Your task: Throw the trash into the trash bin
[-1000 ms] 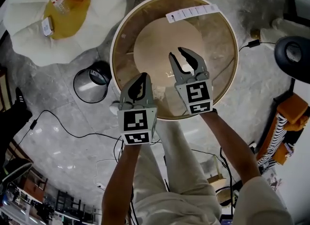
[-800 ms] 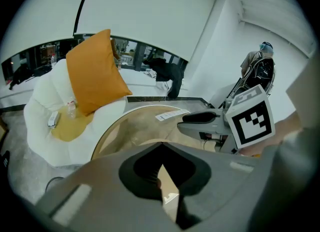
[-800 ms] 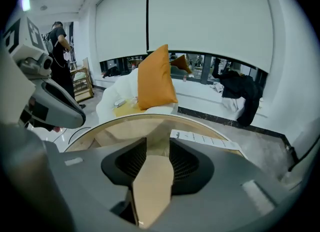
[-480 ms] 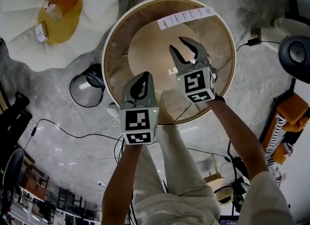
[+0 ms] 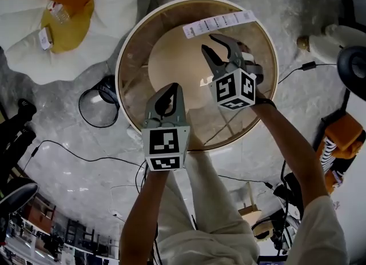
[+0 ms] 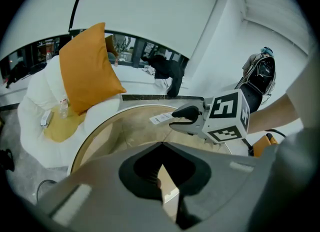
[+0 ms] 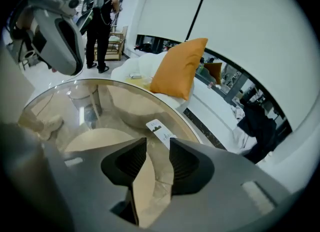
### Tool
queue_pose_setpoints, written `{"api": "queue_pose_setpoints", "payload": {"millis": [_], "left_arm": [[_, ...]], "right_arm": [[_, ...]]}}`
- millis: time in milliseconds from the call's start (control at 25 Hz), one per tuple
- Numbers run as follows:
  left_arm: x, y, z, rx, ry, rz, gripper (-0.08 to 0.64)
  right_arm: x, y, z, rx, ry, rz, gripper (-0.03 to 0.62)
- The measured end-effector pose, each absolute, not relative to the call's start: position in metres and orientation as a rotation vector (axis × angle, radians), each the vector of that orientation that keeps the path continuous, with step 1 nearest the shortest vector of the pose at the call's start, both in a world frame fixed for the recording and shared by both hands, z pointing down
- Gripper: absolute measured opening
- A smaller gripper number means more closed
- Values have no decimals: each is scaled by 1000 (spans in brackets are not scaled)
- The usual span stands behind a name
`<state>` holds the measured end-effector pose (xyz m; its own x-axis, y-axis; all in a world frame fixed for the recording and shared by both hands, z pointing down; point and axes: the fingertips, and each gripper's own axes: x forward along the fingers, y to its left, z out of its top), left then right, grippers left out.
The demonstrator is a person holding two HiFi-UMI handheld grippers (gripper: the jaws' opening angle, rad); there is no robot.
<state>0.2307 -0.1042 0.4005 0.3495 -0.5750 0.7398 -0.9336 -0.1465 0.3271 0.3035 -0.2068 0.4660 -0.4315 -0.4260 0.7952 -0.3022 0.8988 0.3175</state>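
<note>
Nearest me my left gripper (image 5: 170, 90) is pinched shut and empty, the right gripper (image 5: 217, 49) has just been opening its jaws on nothing, the paper strip (image 5: 219, 23) sits just beyond at 12 o'clock lying roughly 9-to-3, and the trash bin (image 5: 80, 107) is off at 9.

The round table (image 5: 127, 47) has a clear, shiny glass top with a smooth pale rim; the base under it looks tan, matt and like wood; the strip (image 5: 219, 23) on its far side is white paper; the floor (image 5: 68, 167) is shiny grey stone; the cushion (image 6: 87, 68) is orange cloth; the left gripper (image 5: 170, 87) and right gripper (image 5: 209, 42) look like matt grey plastic.
</note>
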Motion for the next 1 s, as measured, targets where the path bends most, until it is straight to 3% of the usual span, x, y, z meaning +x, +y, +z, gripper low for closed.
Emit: {"api": "queue_pose_setpoints", "payload": {"millis": [520,680,1000], "left_arm": [[230,-98,398,1838,-1307,599,1],[230,-91,401,1823,-1316,592,2],[220,-96,396,1821,-1329,572,1]], "right_arm": [[300,-237,492,174,-1857,-612,153],[293,-237,492,153,-1859,-605,70],[286,-246,488,195,-1848,-594,35]]}}
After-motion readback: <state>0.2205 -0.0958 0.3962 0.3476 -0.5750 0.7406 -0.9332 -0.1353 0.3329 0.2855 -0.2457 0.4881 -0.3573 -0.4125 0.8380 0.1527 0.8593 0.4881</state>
